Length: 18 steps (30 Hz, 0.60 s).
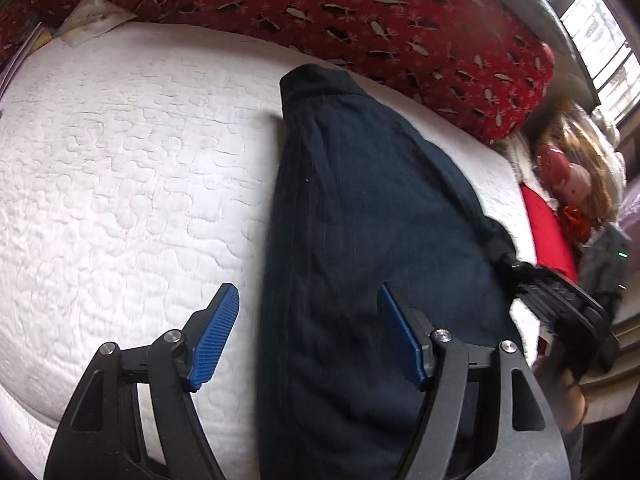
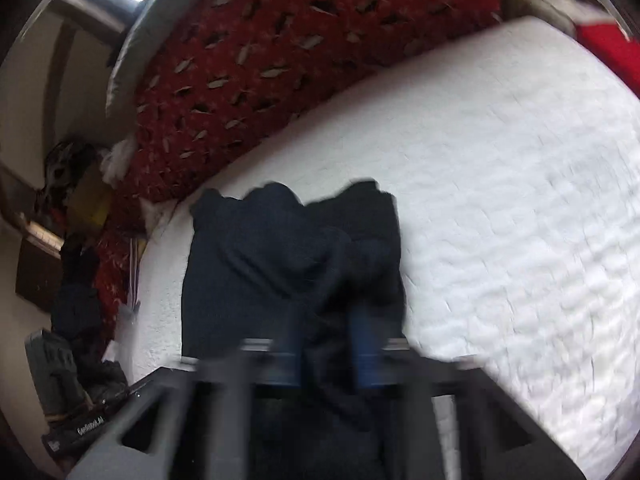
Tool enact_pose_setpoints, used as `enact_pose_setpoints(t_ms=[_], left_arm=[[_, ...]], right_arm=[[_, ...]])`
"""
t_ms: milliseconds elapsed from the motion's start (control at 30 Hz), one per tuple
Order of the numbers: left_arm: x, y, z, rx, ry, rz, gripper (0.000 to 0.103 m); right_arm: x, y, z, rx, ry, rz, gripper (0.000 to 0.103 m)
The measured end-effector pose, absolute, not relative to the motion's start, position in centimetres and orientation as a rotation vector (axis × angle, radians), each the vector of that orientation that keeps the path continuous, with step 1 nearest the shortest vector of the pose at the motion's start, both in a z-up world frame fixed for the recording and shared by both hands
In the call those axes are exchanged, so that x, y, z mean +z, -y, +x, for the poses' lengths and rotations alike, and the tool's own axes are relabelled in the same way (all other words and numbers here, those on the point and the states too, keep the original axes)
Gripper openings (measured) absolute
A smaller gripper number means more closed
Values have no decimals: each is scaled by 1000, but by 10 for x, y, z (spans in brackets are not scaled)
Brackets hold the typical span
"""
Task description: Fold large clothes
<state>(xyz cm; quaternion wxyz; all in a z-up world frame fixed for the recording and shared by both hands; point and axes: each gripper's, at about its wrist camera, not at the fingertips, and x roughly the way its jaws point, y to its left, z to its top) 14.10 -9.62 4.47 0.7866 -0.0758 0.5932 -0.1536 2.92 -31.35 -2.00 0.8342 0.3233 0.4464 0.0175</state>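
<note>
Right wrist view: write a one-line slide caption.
Right gripper pinches a bunched fold of the dark navy garment on the white quilted mattress.

Daylight enters through a window (image 1: 596,28), overexposed. The white mattress (image 1: 120,152) glares bright. Right wrist view is motion-blurred; fisheye bends both views' edges.
</note>
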Motion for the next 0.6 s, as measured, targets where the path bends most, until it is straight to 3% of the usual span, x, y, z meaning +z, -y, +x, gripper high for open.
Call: enact_pose_setpoints(t_ms=[67, 200, 233, 333, 400, 433, 467, 600], left_arm=[[28, 102, 143, -321, -1315, -144, 71], [12, 109, 147, -320, -1376, -157, 72], [19, 106, 144, -327, -1361, -155, 72], [39, 97, 125, -343, -1311, -145, 72], [39, 90, 106, -354, -1304, -147, 72], [35, 90, 99, -360, -1311, -141, 72], [29, 89, 89, -364, -1323, -128, 72], [21, 94, 65, -359, -1348, -50, 72]], right_arm=[[-19, 317, 27, 1, -915, 657, 9], [-58, 336, 15, -91, -1065, 653, 12], [-51, 342, 5, -86, -1028, 685, 17], [-16, 343, -26, -34, -938, 649, 19], [5, 332, -51, 63, -876, 618, 33], [8, 328, -63, 92, -864, 605, 52], [10, 324, -73, 112, -860, 586, 63], [-20, 293, -85, -56, -1010, 304, 61]])
